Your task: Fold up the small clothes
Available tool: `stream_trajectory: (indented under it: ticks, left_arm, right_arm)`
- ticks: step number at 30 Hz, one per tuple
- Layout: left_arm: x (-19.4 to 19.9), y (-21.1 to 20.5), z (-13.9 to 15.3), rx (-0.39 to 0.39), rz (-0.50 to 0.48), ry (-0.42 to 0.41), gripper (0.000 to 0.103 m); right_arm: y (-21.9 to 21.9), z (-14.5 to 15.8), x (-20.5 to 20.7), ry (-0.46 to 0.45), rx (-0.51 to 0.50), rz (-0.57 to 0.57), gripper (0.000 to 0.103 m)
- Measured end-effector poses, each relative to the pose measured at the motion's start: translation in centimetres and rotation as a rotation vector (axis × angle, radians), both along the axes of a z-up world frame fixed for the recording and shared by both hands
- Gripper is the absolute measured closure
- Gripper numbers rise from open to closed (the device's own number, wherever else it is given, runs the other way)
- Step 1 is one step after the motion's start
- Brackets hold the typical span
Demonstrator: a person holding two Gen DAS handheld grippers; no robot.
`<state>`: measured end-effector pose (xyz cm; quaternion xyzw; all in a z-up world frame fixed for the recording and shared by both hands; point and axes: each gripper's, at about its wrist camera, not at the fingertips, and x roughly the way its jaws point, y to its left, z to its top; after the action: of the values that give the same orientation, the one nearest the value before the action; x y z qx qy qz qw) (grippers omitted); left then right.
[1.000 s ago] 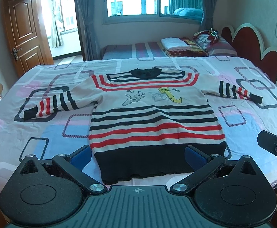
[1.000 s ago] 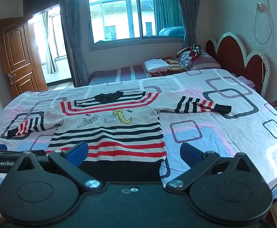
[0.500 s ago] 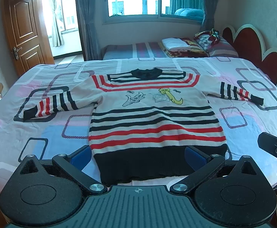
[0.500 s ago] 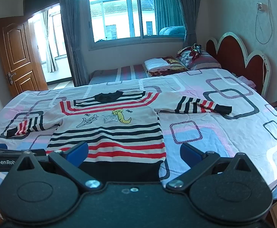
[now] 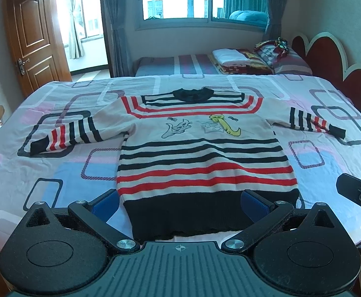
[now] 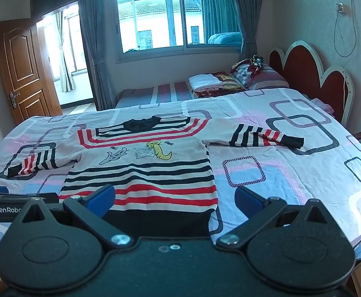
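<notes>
Bed [image 5: 64, 170]: sweater [image 5: 200, 153] before gaping left hand-held gripper [image 5: 180, 201].

White lettering "GenRobo", cut off by the right tongs' body, stands on the left tongs [image 6: 14, 206].

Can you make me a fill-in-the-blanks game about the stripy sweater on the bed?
1. The sweater lies spread flat on the ____.
2. The cartoon animal on the sweater's chest that is coloured in is ____.
3. The left gripper and the right gripper are both ____ and hold nothing.
4. The sweater's bottom band is ____.

Missing words: bed; yellow; open; black
</notes>
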<state>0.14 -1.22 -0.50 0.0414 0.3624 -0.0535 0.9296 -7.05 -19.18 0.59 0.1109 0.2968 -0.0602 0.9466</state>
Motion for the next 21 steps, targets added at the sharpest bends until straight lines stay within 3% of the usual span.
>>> stream_trajectory:
  ticks: [21]
  left_arm:
    - [3.2, 0.1, -1.1, 0.0, 0.03, 0.021, 0.0]
  right_arm:
    - [-0.1, -1.6, 2.2, 0.022, -0.012, -0.013, 0.001]
